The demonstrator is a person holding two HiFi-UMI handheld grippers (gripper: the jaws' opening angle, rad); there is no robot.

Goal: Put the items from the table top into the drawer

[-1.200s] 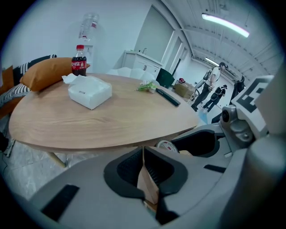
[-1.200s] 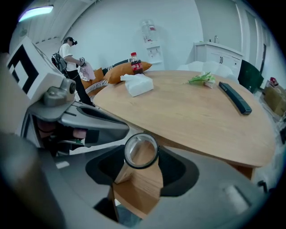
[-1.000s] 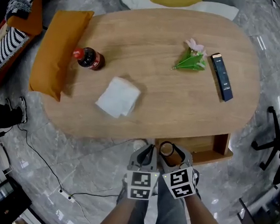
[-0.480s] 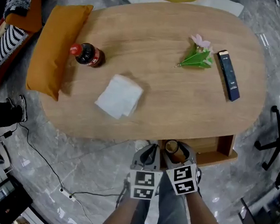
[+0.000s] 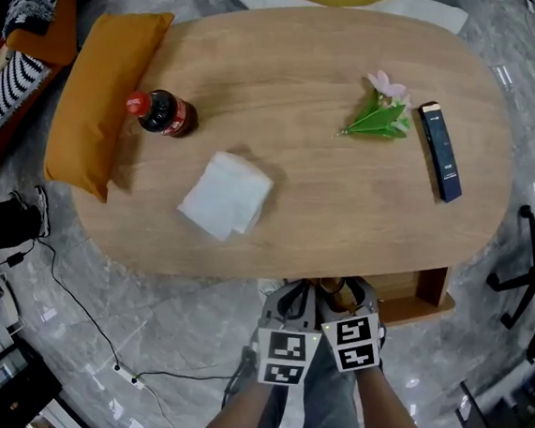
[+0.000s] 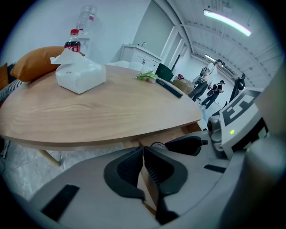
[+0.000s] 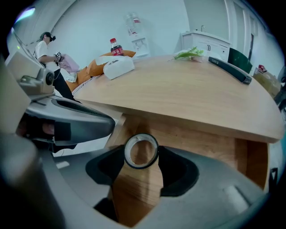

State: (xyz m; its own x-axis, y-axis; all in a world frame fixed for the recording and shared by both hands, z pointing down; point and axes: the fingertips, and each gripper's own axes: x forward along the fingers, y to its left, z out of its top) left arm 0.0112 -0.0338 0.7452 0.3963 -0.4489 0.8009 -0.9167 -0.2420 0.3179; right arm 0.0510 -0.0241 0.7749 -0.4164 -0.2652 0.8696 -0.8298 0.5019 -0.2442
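Right gripper (image 7: pixel 142 154) clamps a tape roll (image 7: pixel 127 152) at lower centre — over the open drawer (image 5: pixel 427 291) under the worktop (image 5: pixel 325 204); left gripper (image 6: pixel 143 156) beside it — closed, empty.

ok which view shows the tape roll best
The right gripper view: the tape roll sits whole and close, clamped in the right gripper. The head view shows only a brown scrap of it between the table edge and the gripper. The left gripper view gives no clear sight of it.
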